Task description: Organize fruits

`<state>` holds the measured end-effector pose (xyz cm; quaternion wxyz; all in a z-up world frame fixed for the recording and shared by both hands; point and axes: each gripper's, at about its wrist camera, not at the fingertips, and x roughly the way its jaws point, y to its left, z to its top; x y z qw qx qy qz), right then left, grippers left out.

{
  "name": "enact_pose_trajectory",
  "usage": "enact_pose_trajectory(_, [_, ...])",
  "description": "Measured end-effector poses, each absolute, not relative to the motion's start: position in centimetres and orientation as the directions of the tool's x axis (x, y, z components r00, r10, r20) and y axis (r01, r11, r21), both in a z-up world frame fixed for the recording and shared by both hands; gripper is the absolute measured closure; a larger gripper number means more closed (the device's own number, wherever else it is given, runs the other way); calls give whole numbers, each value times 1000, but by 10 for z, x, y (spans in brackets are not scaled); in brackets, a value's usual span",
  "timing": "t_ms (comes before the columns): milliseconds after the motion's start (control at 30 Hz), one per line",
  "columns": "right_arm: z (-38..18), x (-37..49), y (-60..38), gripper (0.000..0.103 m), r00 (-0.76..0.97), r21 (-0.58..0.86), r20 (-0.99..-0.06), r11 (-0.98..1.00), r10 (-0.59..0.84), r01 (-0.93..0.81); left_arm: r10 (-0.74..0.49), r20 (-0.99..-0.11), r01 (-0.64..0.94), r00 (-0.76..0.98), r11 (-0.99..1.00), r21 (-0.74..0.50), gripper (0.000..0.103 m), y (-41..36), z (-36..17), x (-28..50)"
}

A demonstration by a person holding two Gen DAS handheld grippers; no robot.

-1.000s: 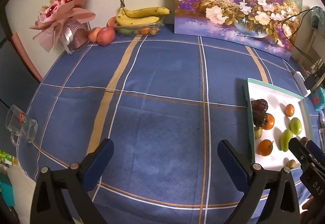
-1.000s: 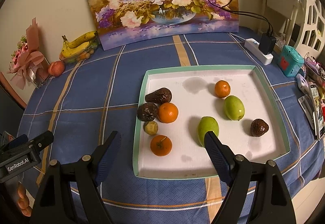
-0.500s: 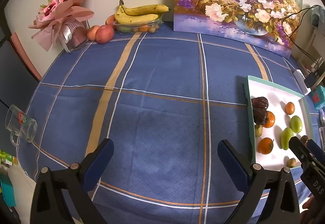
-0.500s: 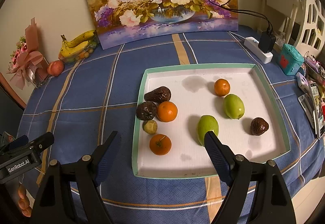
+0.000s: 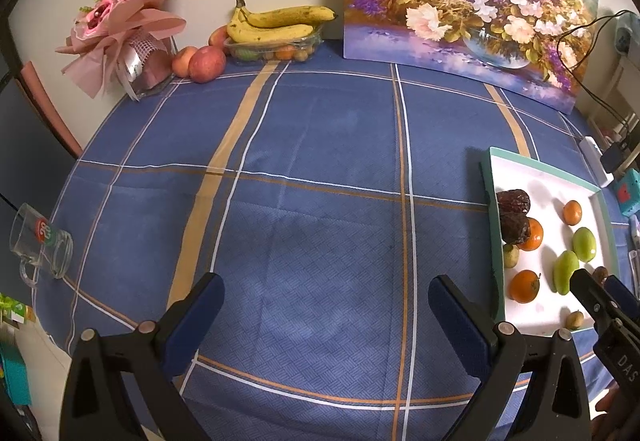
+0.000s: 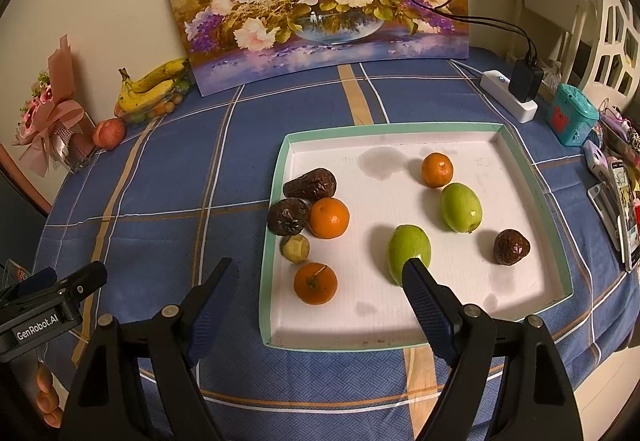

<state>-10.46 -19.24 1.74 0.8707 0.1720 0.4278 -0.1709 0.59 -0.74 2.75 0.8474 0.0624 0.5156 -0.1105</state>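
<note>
Fruits scattered loose in the tray (image 6: 280,161) on the bench (image 6: 180,181): three oranges, two green fruits, three dark wrinkled ones and a small tan one, mixed rather than grouped by kind. Whether sorting is under way or nearly over, not settled by this scatter.

Right tongs (image 6: 316,281) wide open, holding nothing, hovering over the near left part of the tray. Near orange (image 6: 315,283) right between the two tips, dead ahead at 12 o'clock and close. Nearer green fruit (image 6: 409,249) just beyond the right finger, at about 1 o'clock, its long axis running from 11 to 5 o'clock, so partly hidden by that finger. Small tan fruit (image 6: 296,248) at 12 o'clock a little farther on, with a dark fruit (image 6: 287,216) and a second orange (image 6: 329,217) touching each other behind it. Farther green fruit (image 6: 461,207), third orange (image 6: 437,170) and a lone dark fruit (image 6: 511,246) out at 1 to 2 o'clock, well apart from the near cluster.

Left tongs (image 5: 326,301) equally wide open and empty, aimed at bare blue cloth; tray off at 3 o'clock from there, seen only at the edge of that view. Right tongs clearly the nearer to every fruit in the tray. Bananas (image 5: 276,23) and apples (image 5: 206,58) far off at the back wall, at 11 o'clock from the left tongs.
</note>
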Motion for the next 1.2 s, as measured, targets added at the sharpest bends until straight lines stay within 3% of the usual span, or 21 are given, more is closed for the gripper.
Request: enact_pose_trajectory(1200, [15, -105, -193, 19, 571, 156, -807, 879, -150, 451, -103, -877, 273, 469, 961, 33, 0, -12, 34, 1])
